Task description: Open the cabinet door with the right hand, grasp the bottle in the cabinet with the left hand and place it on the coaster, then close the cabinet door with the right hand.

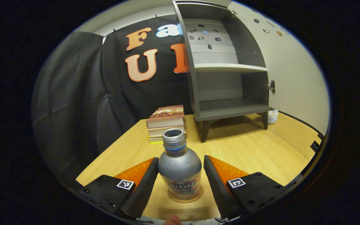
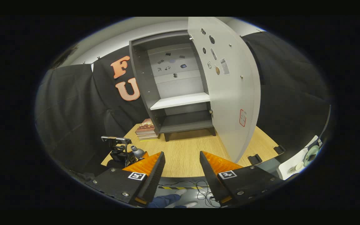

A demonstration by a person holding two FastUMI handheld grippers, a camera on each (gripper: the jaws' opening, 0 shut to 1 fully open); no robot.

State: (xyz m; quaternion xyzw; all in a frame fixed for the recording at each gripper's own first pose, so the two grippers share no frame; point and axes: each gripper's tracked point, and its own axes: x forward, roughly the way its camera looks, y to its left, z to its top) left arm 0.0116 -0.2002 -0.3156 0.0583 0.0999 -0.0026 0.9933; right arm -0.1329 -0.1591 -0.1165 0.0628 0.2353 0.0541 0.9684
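A silver bottle point(image 1: 180, 168) with no cap stands upright on a round coaster point(image 1: 187, 197) near the table's front edge. My left gripper point(image 1: 180, 158) is open, its fingers close on either side of the bottle's body. The grey cabinet point(image 1: 227, 62) stands at the back of the table, its shelves bare and its white door point(image 1: 295, 75) swung wide open. In the right gripper view my right gripper point(image 2: 181, 153) is open and holds nothing, back from the table's front edge and facing the cabinet point(image 2: 180, 93) and its door point(image 2: 230, 93). The left gripper point(image 2: 120, 151) and the bottle point(image 2: 137, 152) show low on the left.
A stack of books point(image 1: 167, 123) lies left of the cabinet on the wooden table point(image 1: 261, 147). A small pale object point(image 1: 272, 116) sits behind the cabinet's right leg. Cables and a person's foot point(image 2: 180, 192) are on the floor below the table edge.
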